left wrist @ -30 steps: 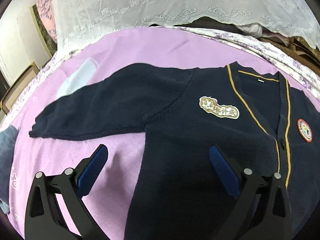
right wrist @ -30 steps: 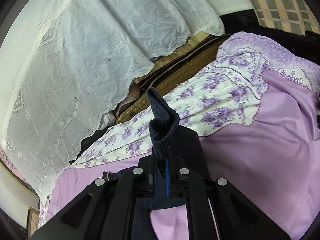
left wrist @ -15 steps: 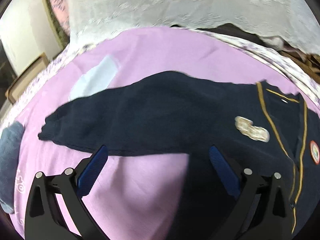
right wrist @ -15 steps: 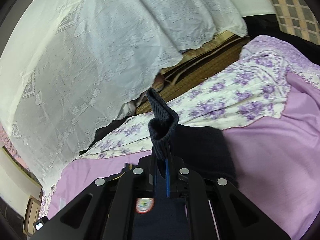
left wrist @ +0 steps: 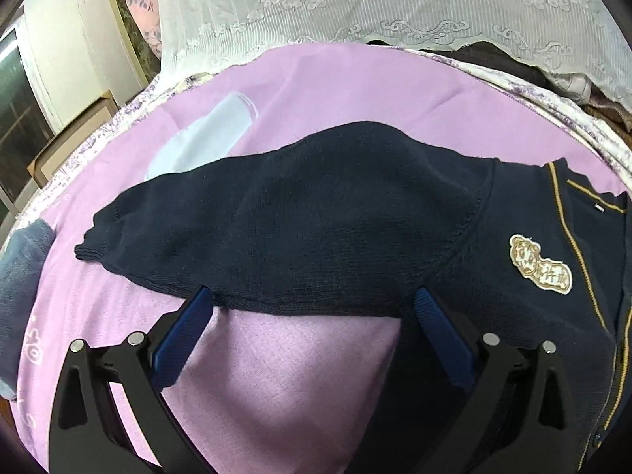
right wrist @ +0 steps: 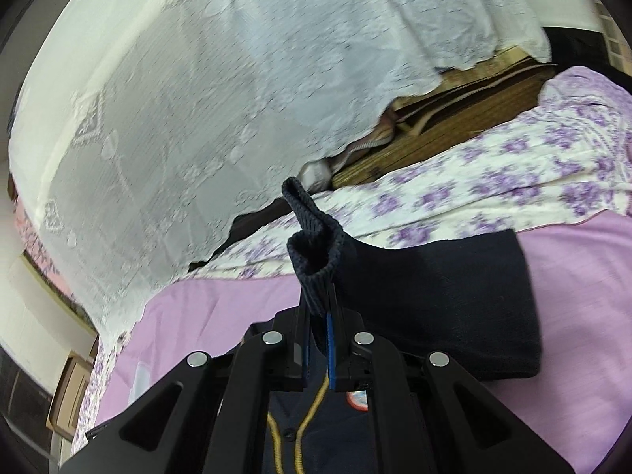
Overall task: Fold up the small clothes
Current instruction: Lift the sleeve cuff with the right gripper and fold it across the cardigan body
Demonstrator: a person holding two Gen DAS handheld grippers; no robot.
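cardigan [left wrist: 355, 237], navy with gold piping, lies spread on a purple sheet [left wrist: 316, 91] over the bed. in the left wrist view 1 sleeve [left wrist: 237, 229] stretches out to the left, its cuff [left wrist: 89, 251] flat on the sheet. a cream name patch [left wrist: 540, 266] sits on the chest near the buttoned front. the left tongs [left wrist: 316, 324] hang open over the sleeve's lower edge, blue pads [left wrist: 181, 339] wide apart, with nothing between them; whether the tips touch the knit i cannot tell. a pale blue cloth [left wrist: 205, 142] lies beyond the sleeve, partly under it, and a grey-blue garment [left wrist: 19, 276] sits at the left edge of the sheet.

in the right wrist view the right tongs [right wrist: 318, 316] are clamped on the other sleeve's ribbed cuff [right wrist: 312, 245], which sticks up past the tips, lifted off the bed. that sleeve [right wrist: 454, 308] drapes to the right and down onto the sheet. below the tongs show the gold piping [right wrist: 304, 426] and a round red-rimmed badge [right wrist: 357, 401]. a floral bedspread [right wrist: 474, 197] borders the sheet, and a white lace cover [right wrist: 237, 98] hangs behind, blurred.
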